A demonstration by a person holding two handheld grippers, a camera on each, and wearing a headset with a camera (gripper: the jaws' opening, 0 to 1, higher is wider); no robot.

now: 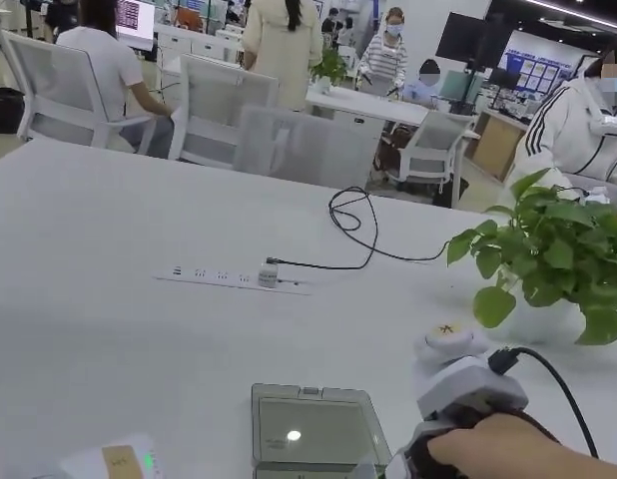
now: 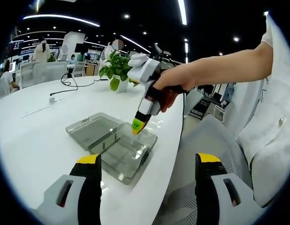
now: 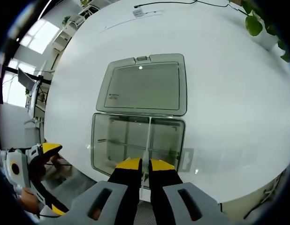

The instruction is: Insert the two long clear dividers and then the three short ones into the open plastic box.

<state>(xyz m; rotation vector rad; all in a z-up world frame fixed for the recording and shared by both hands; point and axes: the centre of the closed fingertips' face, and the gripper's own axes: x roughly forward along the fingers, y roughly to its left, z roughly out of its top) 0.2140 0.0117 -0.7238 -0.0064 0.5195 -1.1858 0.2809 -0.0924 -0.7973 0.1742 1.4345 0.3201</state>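
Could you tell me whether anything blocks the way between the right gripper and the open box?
Nothing visible does. The right gripper is at the box, pinching a clear divider that runs across it; the lid lies flat behind.

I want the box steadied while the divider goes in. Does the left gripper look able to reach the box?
Probably yes. The left gripper is open and faces the box's near corner, with nothing between them. The right gripper hangs over its far side, leaving that corner free.

Box [image 3: 138, 140] clear, grey-tinted; divider [image 3: 148, 136] clear; table [image 1: 139, 349] white; plant [image 1: 548, 249] green; cable [image 1: 358, 230] black; right gripper [image 3: 140, 165] jaws black, yellow-tipped.
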